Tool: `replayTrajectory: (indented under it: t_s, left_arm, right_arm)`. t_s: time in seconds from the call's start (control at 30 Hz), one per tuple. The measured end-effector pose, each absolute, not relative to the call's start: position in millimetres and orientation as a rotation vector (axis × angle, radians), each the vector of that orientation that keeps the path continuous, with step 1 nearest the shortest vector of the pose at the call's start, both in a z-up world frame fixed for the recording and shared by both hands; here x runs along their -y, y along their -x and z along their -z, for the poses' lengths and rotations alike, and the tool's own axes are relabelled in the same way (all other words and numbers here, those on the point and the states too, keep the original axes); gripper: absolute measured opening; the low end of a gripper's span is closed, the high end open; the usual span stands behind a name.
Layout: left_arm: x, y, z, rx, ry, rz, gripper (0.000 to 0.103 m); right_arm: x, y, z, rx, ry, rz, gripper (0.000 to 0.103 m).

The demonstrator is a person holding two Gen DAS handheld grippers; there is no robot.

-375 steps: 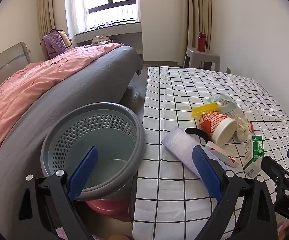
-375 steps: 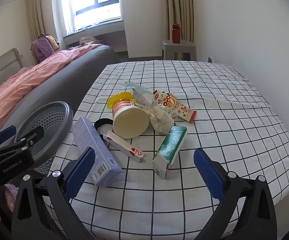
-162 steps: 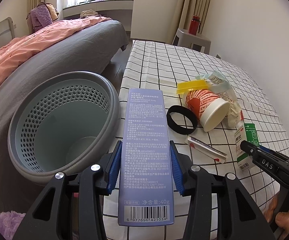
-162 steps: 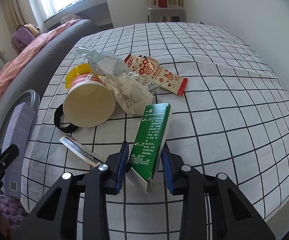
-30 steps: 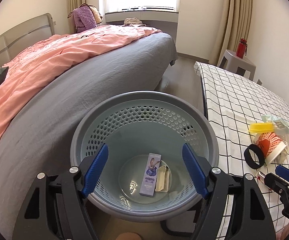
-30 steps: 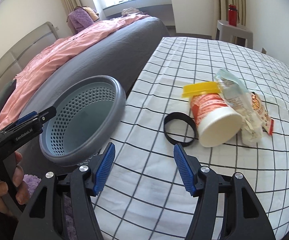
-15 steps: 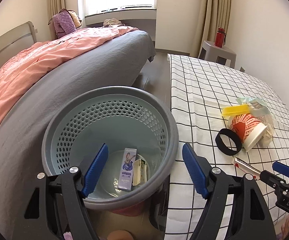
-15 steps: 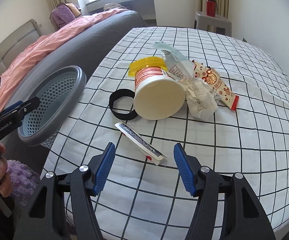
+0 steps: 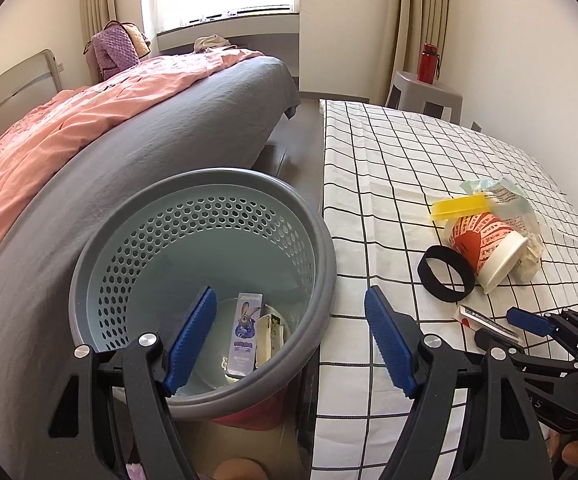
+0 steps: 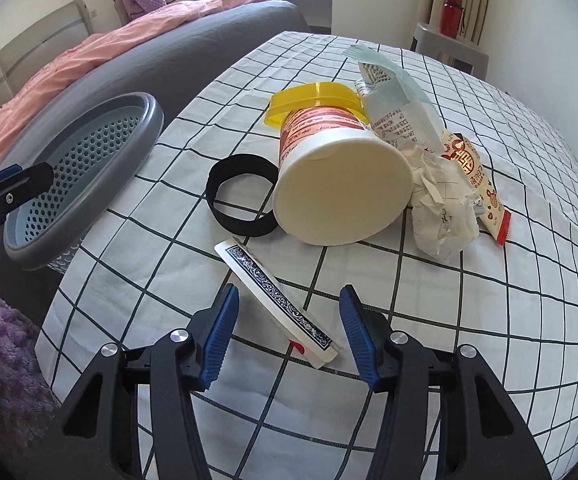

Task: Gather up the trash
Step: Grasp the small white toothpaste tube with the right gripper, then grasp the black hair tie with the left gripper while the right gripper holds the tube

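Your right gripper [image 10: 287,326] is closing around the card box [image 10: 275,298], pads not touching it yet. Box lies flat on the checked cloth [image 10: 469,320], long axis running from your jaws up-left toward the black band [image 10: 241,200]. Your left gripper [image 9: 289,340] hangs open, empty, over the bin [image 9: 321,240].

The right gripper [image 10: 285,332] is closing with the flat card box [image 10: 275,298] between its pads, untouched; bare checked cloth [image 10: 469,312] lies open to its right and near side. Just beyond, the black ring [image 10: 241,206], tipped cup [image 10: 341,184] and crumpled wrappers [image 10: 441,196] crowd the far path. The bin [image 9: 321,240] mouth gapes free at left, with two boxes [image 9: 249,332] on its floor
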State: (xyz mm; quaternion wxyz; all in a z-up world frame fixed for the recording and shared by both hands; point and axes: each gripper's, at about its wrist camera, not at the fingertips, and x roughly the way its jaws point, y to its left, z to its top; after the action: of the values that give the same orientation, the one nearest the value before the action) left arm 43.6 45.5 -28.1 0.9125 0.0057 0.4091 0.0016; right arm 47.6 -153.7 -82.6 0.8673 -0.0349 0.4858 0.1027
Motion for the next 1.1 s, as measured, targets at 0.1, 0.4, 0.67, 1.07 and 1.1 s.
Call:
replayTrajectory:
  t_s: [0.1, 0.4, 0.67, 1.07, 1.1]
  left_arm:
    - [-45, -45, 29, -0.849, -0.008, 0.003, 0.073]
    - [-40, -45, 31, -0.854, -0.018, 0.018, 0.073]
    - [-27, -43, 32, -0.851, -0.034, 0.066, 0.073]
    - [26, -51, 49, -0.914, -0.084, 0.194, 0.073]
    - [31, -53, 52, -0.924, -0.088, 0.203, 0.073]
  right_arm:
    - [150, -46, 84, -1.007, 0.099, -0.211, 0.044]
    - [152, -40, 80, -1.006, 0.067, -0.239, 0.017]
    - [169, -25, 64, -0.980, -0.027, -0.237, 0.016]
    - [221, -9, 34, -0.905, -0.181, -0.166, 0.016]
    - [225, -9, 33, -0.902, -0.192, -0.162, 0.016]
